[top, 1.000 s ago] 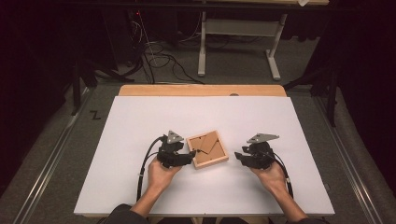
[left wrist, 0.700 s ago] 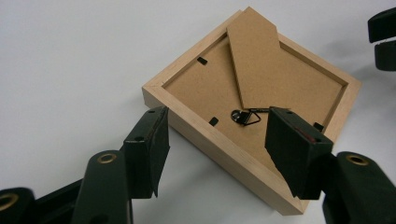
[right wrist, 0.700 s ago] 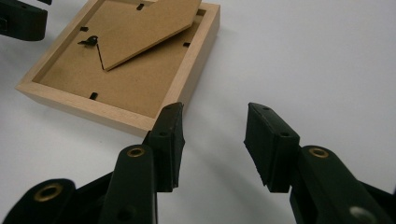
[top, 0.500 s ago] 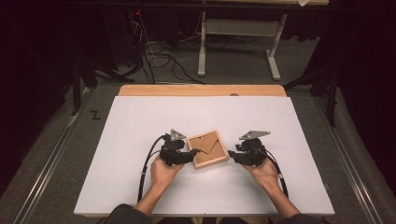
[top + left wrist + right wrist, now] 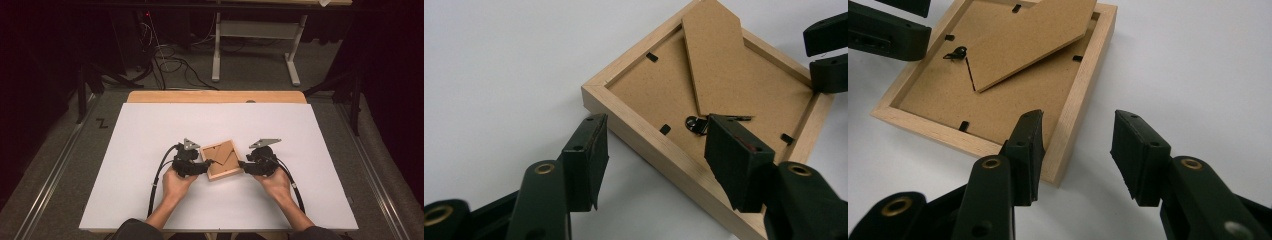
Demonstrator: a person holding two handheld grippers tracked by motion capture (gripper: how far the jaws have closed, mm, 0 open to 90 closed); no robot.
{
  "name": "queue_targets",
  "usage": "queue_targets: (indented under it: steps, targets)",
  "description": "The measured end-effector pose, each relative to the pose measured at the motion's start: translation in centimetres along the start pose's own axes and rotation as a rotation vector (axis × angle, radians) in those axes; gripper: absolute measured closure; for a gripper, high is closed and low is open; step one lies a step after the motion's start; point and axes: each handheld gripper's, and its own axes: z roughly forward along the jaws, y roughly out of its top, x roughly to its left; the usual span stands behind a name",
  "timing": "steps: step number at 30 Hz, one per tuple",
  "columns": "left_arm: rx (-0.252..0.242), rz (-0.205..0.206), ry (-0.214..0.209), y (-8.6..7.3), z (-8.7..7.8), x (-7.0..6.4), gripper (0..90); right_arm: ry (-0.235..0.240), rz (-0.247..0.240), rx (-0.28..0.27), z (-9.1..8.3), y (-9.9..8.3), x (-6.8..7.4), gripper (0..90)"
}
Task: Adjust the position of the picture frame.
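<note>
Left tongs (image 5: pixel 651 150) gape wide, straddling the near rail of the square light-wood picture frame (image 5: pixel 223 159), one jaw outside on the tabletop, the other over the brown backing board (image 5: pixel 659 90); contact cannot be told. Right tongs (image 5: pixel 1078 150) also gape wide, one jaw inside the frame corner, one outside, gripping nothing. Frame lies face down, mid white tabletop (image 5: pixel 150 130), between both tongs, its brown stand flap (image 5: pixel 716 55) tilted up. Bare surface all round; edges well off. Grey floor, cables (image 5: pixel 170 65), white table legs (image 5: pixel 255 45) beyond.
</note>
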Motion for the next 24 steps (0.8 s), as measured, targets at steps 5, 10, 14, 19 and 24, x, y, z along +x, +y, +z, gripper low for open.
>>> queue_targets:
  steps: [5, 10, 14, 19, 24]
  targets:
    - [0.011, 0.003, -0.002, -0.03, 0.21, -0.05, 46.4, 0.003, 0.002, -0.001, 0.28, 0.03, 0.14, 56.8]
    - [0.020, 0.002, -0.009, -0.07, 0.44, -0.07, 49.9, 0.015, 0.005, 0.002, 0.51, 0.09, 0.22, 58.3]
    - [0.023, -0.007, -0.020, -0.07, 0.56, -0.04, 52.0, 0.020, 0.003, 0.002, 0.57, 0.12, 0.26, 59.4]
    - [0.022, -0.013, -0.030, -0.09, 0.60, 0.02, 53.9, 0.028, 0.001, 0.007, 0.61, 0.18, 0.33, 60.2]
    - [0.022, -0.012, -0.031, -0.09, 0.60, 0.00, 54.4, 0.042, 0.007, 0.006, 0.73, 0.23, 0.46, 61.2]
